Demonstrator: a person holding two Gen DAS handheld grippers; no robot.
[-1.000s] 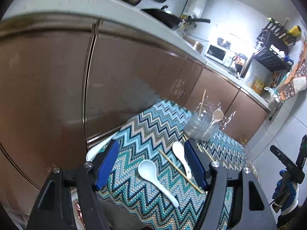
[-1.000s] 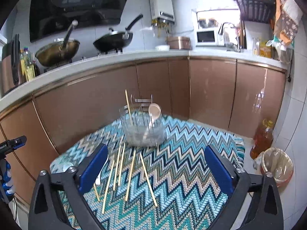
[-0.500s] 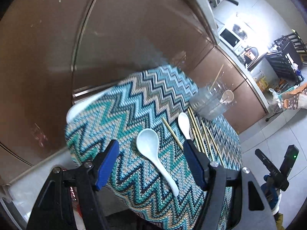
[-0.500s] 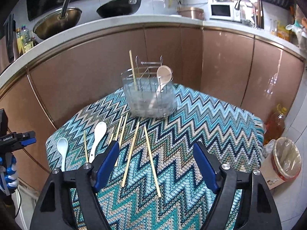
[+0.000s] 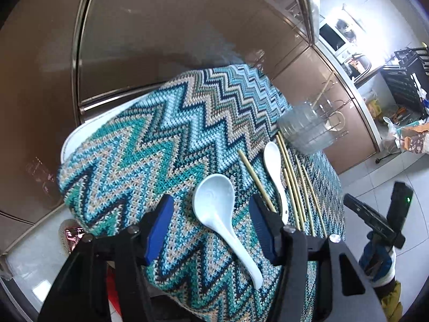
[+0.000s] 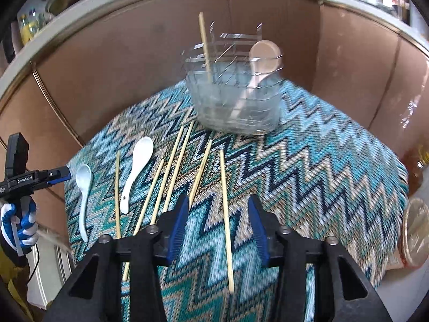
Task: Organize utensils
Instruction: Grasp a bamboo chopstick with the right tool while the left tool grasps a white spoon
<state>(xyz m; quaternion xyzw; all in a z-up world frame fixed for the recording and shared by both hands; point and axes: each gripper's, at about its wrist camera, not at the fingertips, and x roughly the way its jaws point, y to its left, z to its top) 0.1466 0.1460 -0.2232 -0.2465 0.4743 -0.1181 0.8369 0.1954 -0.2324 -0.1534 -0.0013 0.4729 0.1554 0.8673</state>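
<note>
On the zigzag-cloth desk (image 5: pixel 150 145): pale blue spoon (image 5: pixel 219 214) lying between the spread blue pads of the left tool (image 5: pixel 210 225), untouched. Just beside it, white spoon (image 5: pixel 273 166) and loose chopsticks. Over on the right, right tool (image 6: pixel 217 230) likewise parted, straddling one chopstick (image 6: pixel 226 214), gripping nothing. Farther back, wire holder (image 6: pixel 236 91) with a wooden spoon (image 6: pixel 264 59) and one upright chopstick inside.
</note>
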